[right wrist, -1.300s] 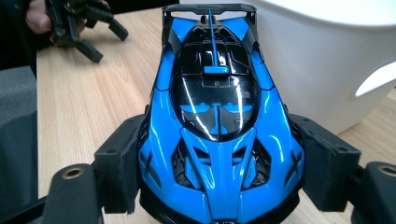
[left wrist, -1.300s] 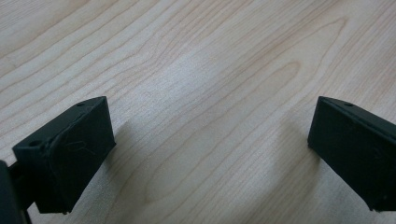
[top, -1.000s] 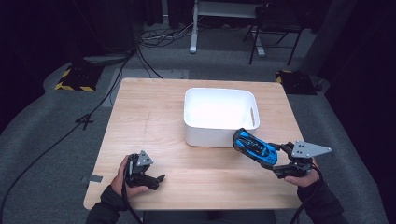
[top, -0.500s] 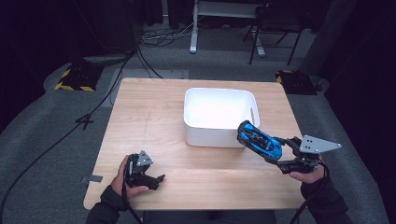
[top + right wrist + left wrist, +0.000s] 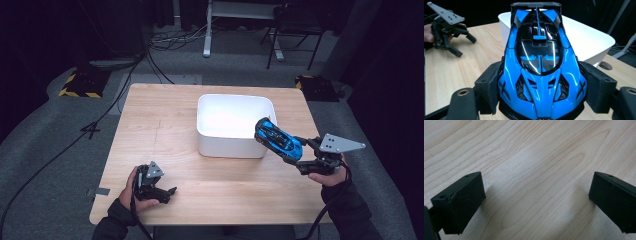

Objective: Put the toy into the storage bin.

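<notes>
Right gripper (image 5: 300, 156), right of centre, has its jaws clamped on a blue toy car (image 5: 278, 138) beside the white bin (image 5: 235, 145); lift clear of the rim before releasing. Left gripper (image 5: 162, 192), lower left on the worktop (image 5: 160, 125), jaws apart.

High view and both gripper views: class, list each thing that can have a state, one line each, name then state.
Blue toy car: clamped at its sides, lifted off the table, far end over the bin's rim.
White bin: upright, open-topped, empty as far as visible.
Right gripper: shut on the car.
Left gripper: open, holding nothing, low over the table.
</notes>
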A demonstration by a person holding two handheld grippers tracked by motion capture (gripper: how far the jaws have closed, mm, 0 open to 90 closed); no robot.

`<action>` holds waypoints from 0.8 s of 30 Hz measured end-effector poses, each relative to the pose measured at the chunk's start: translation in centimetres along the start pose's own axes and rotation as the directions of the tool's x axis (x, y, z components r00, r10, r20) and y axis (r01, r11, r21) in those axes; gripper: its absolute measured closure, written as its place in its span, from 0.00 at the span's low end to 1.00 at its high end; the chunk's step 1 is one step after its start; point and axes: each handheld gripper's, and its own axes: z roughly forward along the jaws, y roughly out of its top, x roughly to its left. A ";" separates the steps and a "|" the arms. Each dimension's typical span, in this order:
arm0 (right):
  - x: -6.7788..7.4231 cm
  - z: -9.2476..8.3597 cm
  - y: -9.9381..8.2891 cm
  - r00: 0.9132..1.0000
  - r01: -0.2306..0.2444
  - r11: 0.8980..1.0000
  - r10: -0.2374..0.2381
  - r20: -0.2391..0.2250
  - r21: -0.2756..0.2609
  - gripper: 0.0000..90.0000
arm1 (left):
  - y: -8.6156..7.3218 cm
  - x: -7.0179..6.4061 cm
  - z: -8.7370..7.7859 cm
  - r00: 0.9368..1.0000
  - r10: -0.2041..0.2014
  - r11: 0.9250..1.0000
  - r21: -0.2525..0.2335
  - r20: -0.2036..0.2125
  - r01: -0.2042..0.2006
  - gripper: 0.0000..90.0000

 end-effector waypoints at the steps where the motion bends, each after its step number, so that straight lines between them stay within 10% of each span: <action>1: -0.2 0.0 0.1 1.000 0.002 1.000 -0.002 0.006 0.005 0.29 | 0.0 0.0 0.0 1.000 0.000 1.000 -0.001 0.002 0.000 0.01; 24: -4.2 5.0 4.5 0.999 -0.011 0.995 0.006 0.045 0.103 0.29 | 0.0 0.0 0.0 1.000 0.000 1.000 -0.001 0.001 0.000 0.01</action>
